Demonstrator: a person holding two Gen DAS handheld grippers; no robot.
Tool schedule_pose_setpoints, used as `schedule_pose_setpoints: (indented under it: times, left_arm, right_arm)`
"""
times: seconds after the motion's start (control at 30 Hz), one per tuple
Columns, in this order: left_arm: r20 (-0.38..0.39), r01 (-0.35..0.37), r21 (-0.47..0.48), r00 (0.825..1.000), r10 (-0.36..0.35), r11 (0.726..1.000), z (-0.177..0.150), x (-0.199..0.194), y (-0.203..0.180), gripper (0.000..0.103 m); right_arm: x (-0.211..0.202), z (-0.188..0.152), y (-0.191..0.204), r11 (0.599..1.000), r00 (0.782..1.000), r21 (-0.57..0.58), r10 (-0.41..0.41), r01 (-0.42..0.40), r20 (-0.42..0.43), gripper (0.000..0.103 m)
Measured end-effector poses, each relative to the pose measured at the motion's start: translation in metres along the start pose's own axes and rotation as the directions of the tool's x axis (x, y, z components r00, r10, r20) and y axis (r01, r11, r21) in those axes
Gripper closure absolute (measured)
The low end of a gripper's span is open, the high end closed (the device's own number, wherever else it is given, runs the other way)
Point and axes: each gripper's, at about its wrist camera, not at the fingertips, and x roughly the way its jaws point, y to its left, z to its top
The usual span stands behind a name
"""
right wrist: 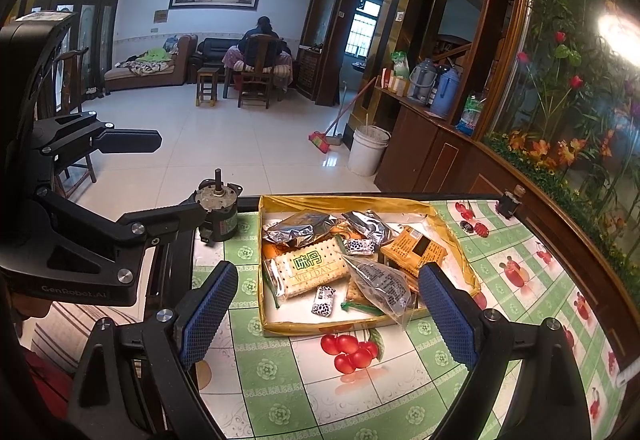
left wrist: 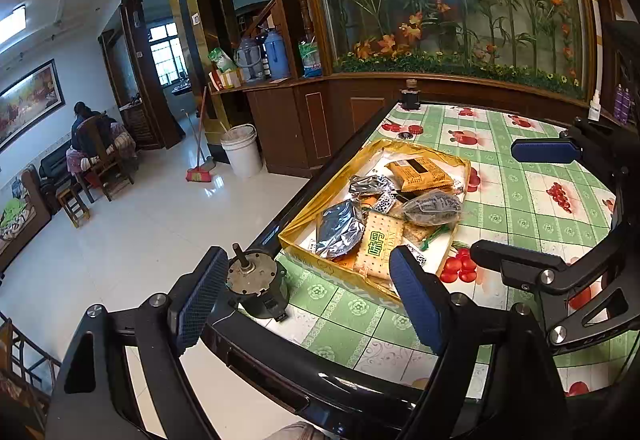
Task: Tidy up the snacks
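Note:
A shallow yellow box (right wrist: 276,326) (left wrist: 308,260) sits on the table and holds several snack packs: a cracker pack with green characters (right wrist: 312,270) (left wrist: 380,246), silver foil bags (right wrist: 298,230) (left wrist: 338,226), an orange pack (right wrist: 414,248) (left wrist: 420,170), a clear bag of dark seeds (right wrist: 378,284) (left wrist: 432,206) and small black-and-white candies (right wrist: 324,300). My left gripper (left wrist: 310,302) is open and empty, hovering at the table's near corner just short of the box. My right gripper (right wrist: 328,318) is open and empty, above the box's near edge. Each gripper shows in the other's view.
A small metal motor (left wrist: 252,278) (right wrist: 216,210) stands at the table corner beside the box. A dark little bottle (left wrist: 409,96) and red caps (right wrist: 478,228) lie at the far end. The green fruit-print tablecloth (right wrist: 360,392) covers the table. Floor drops off beyond the table edge.

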Motion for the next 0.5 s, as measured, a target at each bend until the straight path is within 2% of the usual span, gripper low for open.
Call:
schedule_pose_setpoints:
  times: [0.3,0.4,0.5]
  left_arm:
    - [0.007,-0.003,0.007,1.000,0.003,1.000,0.0000,0.0004,0.0010,0.020]
    - [0.020,-0.026,0.022,0.999,0.026,0.999,-0.0011,0.0026,-0.0011,0.020]
    - [-0.003,0.001,0.028,1.000,-0.001,1.000,-0.0008,0.0084,-0.0044,0.020]
  right_arm:
    - [0.0047,0.0017,0.0036,1.000,1.000,-0.011,0.008,-0.008,-0.007,0.010]
    - [0.0068,0.0007,0.0025,1.000,1.000,-0.005,0.011,-0.011,-0.010,0.010]
    - [0.0072,-0.0034,0.0005,1.000,1.000,0.007,0.013,-0.013,-0.017,0.010]
